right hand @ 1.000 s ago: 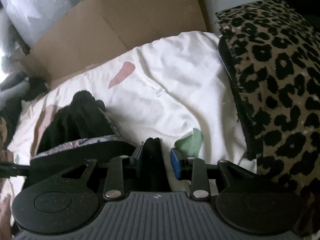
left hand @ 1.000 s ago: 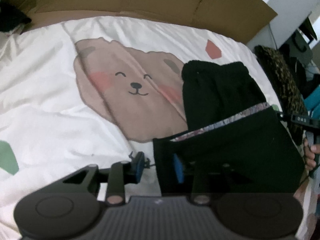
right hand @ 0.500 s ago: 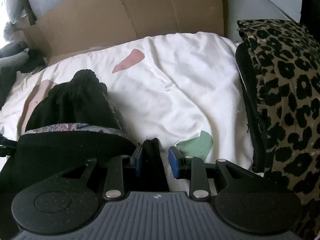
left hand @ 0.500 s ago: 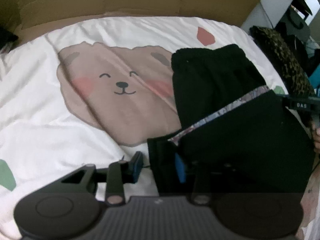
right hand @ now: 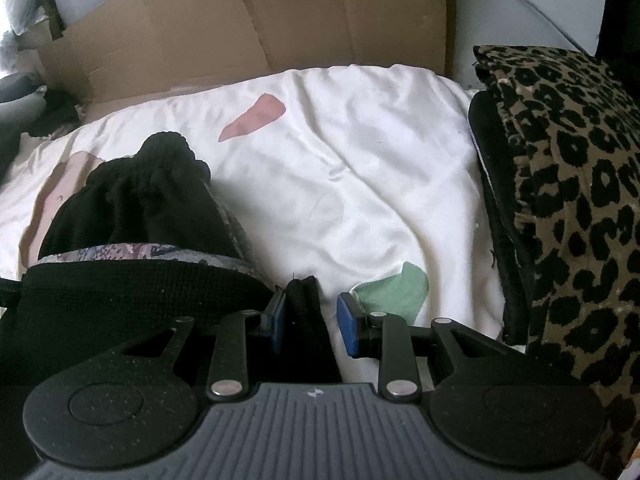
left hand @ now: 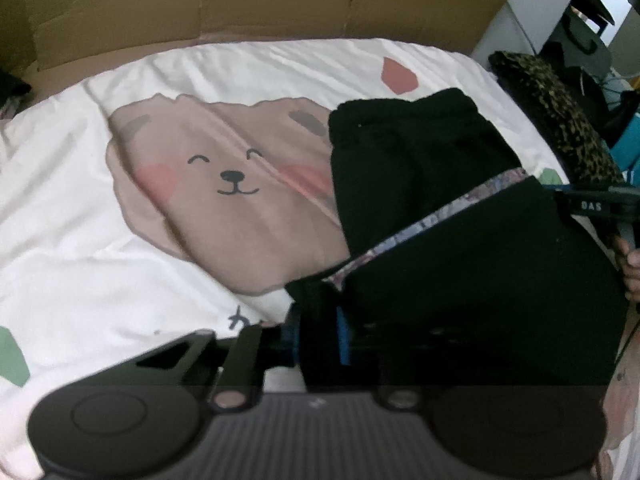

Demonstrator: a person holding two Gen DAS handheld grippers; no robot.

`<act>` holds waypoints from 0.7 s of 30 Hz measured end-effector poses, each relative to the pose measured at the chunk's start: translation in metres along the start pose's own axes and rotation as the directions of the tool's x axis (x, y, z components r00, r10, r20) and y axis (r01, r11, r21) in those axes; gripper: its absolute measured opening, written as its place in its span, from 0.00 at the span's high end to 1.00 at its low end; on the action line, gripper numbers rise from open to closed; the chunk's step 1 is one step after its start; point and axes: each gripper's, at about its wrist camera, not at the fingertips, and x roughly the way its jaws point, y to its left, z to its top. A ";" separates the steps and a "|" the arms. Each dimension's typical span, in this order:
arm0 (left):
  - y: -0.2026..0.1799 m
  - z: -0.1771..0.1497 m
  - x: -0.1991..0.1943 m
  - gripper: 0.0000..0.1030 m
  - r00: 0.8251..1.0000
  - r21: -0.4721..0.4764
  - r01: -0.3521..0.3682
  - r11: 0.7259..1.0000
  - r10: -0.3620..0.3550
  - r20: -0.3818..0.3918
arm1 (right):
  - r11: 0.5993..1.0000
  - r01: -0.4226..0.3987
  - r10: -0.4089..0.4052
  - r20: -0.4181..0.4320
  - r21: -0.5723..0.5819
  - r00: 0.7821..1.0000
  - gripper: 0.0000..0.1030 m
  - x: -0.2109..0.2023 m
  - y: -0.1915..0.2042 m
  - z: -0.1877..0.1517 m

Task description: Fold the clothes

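Left wrist view: our left gripper [left hand: 319, 334] is clamped on the near-left corner of the black garment [left hand: 472, 280]; its jaws have just been closing, with the fabric pinched between the blue pads [left hand: 343, 336]. The garment lies on the right half of the white bear-print duvet [left hand: 120, 208], its near edge lifted toward us, a patterned lining strip [left hand: 440, 216] running diagonally across it. The far part lies flat on the duvet and overlaps the right cheek of the printed bear [left hand: 228, 188]. At the right edge we see the right gripper's body and part of a hand [left hand: 632, 264] at the garment's other corner. Cardboard [left hand: 240, 4] stands along the far side of the bed.

Right wrist view: our right gripper [right hand: 310, 322] has a fold of the black garment [right hand: 132, 292] between its jaws, which have just been closing. The fabric sits against the left pad [right hand: 278, 320]; a gap shows between the cloth and the right pad, so we don't read a firm clamp here. The garment fills the near left and bunches up on the far left. The leopard-print cushion [right hand: 576, 216] sits to the right on the duvet [right hand: 360, 168], apart from the garment. A green patch [right hand: 390, 292] on the duvet lies just beyond the right pad.
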 end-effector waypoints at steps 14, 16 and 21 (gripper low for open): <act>0.009 0.004 -0.024 0.93 1.000 -0.063 -0.011 0.998 0.011 0.008 | 0.997 -0.005 0.002 0.040 0.072 0.999 0.92 -0.017 0.000 0.001; 0.009 0.005 -0.029 0.93 1.000 -0.068 -0.002 0.998 0.003 0.019 | 0.996 0.003 -0.008 0.059 0.086 0.998 0.92 -0.024 -0.004 0.003; 0.012 0.008 -0.042 0.93 0.999 -0.092 0.029 0.995 -0.025 0.046 | 0.992 0.016 -0.030 0.114 0.125 0.993 0.92 -0.047 -0.014 0.007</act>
